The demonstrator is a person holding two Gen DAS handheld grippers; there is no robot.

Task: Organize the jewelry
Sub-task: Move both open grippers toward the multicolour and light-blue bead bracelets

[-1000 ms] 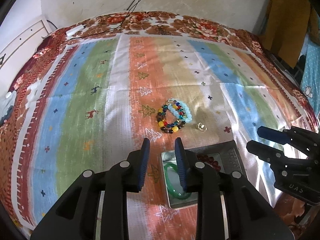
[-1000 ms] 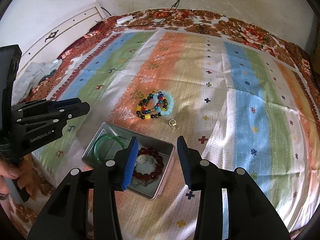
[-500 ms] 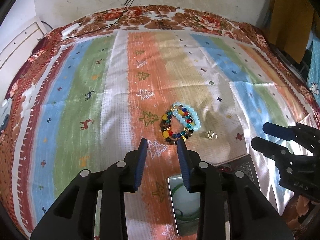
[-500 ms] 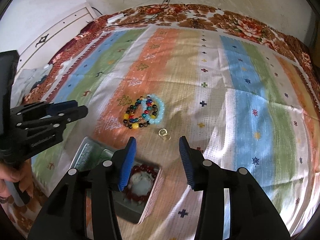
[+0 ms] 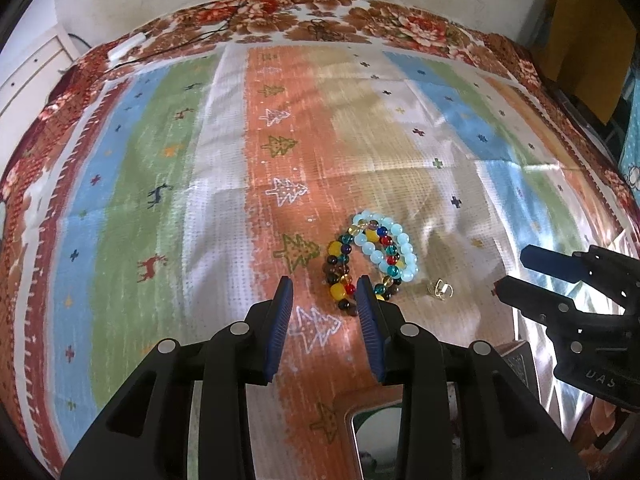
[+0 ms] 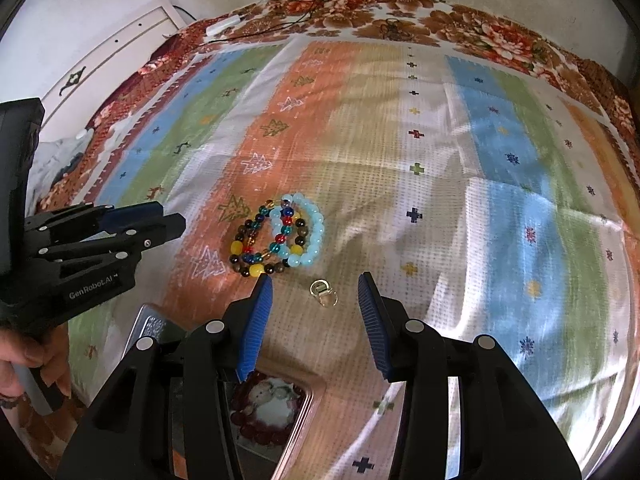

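Beaded bracelets and small ring on the bedspread.
Left gripper, jaws just widened, empty, bracelets just ahead-right; right gripper part-open, empty, ring between.

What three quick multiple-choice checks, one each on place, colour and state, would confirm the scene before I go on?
1. Where does the small gold ring lie?
A. in the tin
B. on the striped cloth
C. in the left tool

2. What colour is the single-colour beaded bracelet tangled with the multicolour beaded bracelet?
A. light blue
B. red
C. black

3. What is the right tool doing?
A. gripping the ring
B. gripping beads
C. open, empty

Answers: 1 B, the ring sits on the cloth beyond the metal tin. 2 A, pale blue beads. 3 C, nothing between its pads.
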